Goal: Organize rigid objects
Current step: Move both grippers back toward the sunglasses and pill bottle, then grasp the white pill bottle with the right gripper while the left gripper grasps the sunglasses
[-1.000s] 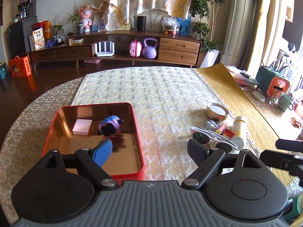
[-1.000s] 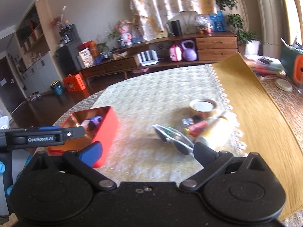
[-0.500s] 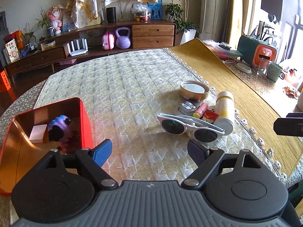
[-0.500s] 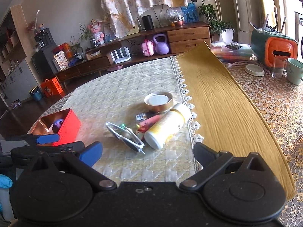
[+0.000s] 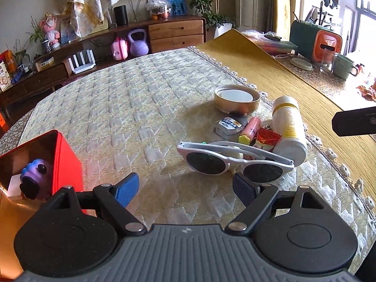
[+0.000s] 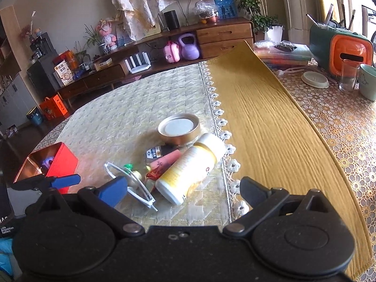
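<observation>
A pile of small objects lies on the quilted cloth: white sunglasses (image 5: pixel 235 162), a white and yellow bottle (image 5: pixel 289 127) on its side, a pink tube (image 5: pixel 252 129), a small packet (image 5: pixel 230 124) and a round gold tin (image 5: pixel 236 98). My left gripper (image 5: pixel 185 190) is open, just short of the sunglasses, with nothing between its pads. My right gripper (image 6: pixel 183 191) is open too, and the bottle (image 6: pixel 188 169) lies just ahead of its fingertips. A red tin box (image 5: pixel 65 159) at the left holds a purple toy (image 5: pixel 35 176) and a white block.
A yellow runner (image 6: pixel 270 122) with a lace edge covers the table right of the pile. Farther right stand a glass (image 6: pixel 349 75), a mug (image 6: pixel 367 82) and an orange and green holder (image 6: pixel 340 44). The left gripper's blue finger (image 6: pixel 65 181) shows beside the red box (image 6: pixel 61 162).
Both grippers have swung right from the red box toward the pile and come lower and closer to it. The jaws of both stay as wide as before.
</observation>
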Demonstrator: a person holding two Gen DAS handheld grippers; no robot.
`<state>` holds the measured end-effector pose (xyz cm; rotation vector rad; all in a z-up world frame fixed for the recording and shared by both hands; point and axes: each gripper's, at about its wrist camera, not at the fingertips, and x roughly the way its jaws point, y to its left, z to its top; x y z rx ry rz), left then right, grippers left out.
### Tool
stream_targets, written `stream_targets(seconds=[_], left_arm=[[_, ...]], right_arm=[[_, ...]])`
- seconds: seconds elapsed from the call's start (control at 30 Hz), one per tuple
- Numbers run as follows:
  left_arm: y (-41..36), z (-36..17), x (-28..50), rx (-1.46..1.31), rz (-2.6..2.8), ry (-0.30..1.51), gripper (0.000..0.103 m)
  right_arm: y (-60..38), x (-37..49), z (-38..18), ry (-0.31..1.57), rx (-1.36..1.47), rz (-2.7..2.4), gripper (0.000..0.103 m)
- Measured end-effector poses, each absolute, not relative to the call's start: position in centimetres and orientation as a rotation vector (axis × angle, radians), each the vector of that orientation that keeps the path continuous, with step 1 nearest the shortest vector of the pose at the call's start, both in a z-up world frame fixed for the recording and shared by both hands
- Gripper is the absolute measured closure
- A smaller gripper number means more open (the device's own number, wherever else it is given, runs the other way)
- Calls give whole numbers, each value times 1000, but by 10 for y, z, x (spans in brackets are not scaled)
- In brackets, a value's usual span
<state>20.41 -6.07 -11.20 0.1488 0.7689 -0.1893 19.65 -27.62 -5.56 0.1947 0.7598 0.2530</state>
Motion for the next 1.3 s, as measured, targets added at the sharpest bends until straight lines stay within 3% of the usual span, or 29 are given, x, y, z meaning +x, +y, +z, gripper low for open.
stream_targets(seconds=[0.57, 0.87, 1.0, 1.13, 1.3], left_arm=[[-66, -126, 231, 141, -258, 724, 16], [-66, -125, 236, 111, -295, 683, 16], [-66, -125, 235, 98, -312, 674, 27], [-66, -123, 234, 81, -340, 672, 44], [-66, -121, 232, 67, -356, 684, 60]], right_arm=[[-260, 251, -77, 824, 222, 219, 5], [-259, 270, -95, 873, 282, 171, 17], [-259, 272, -99, 891, 289, 164, 30], [-259, 270, -101, 893, 290, 153, 43], [-260, 264, -102, 881, 286, 161, 45]])
